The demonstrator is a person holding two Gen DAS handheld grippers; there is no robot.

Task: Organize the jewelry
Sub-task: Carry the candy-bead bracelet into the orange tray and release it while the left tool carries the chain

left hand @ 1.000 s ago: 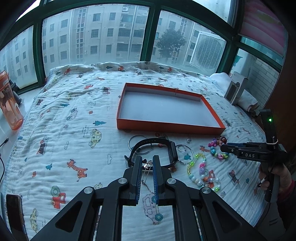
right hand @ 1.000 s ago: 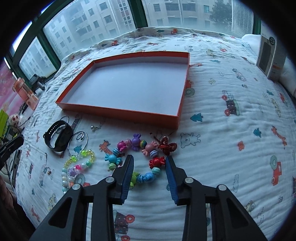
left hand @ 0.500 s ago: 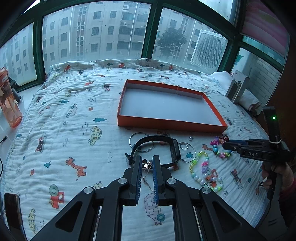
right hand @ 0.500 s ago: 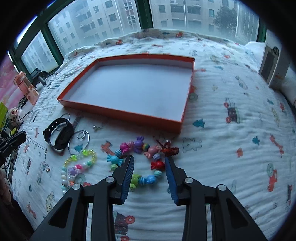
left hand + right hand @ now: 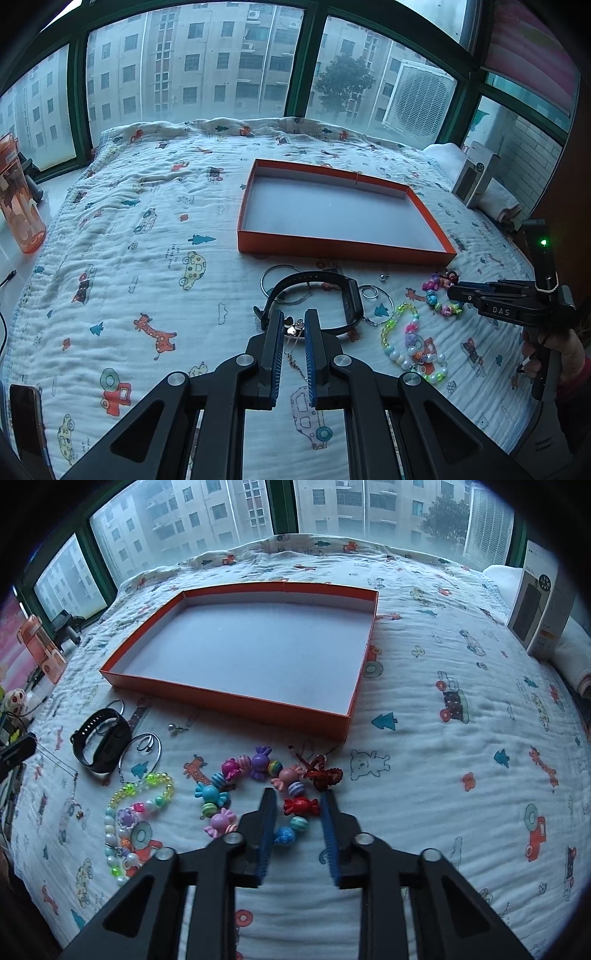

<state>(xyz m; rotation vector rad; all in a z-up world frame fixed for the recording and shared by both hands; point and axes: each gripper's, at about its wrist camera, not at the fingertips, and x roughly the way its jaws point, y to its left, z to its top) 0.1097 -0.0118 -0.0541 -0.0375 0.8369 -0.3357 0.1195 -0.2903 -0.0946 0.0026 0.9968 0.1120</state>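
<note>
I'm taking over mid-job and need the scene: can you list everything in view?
Tray: one, orange with white floor, nothing in it, mid-bed.
Candy-bead bracelet: one, multicolour, in front of tray.
Pastel bead bracelet: one, green, pink and white, left of the candy one.
Smart band: one, black, near tray's left corner.
Silver rings: several, around the band.
Thin chain necklace: one, silver with charms.
Quilt: one, white cartoon print, covers bed.
Bottle: one, orange, windowsill.
Box: one, white and black, far right.
Left gripper: shut on the necklace.
Right gripper: closing around candy beads.
</note>
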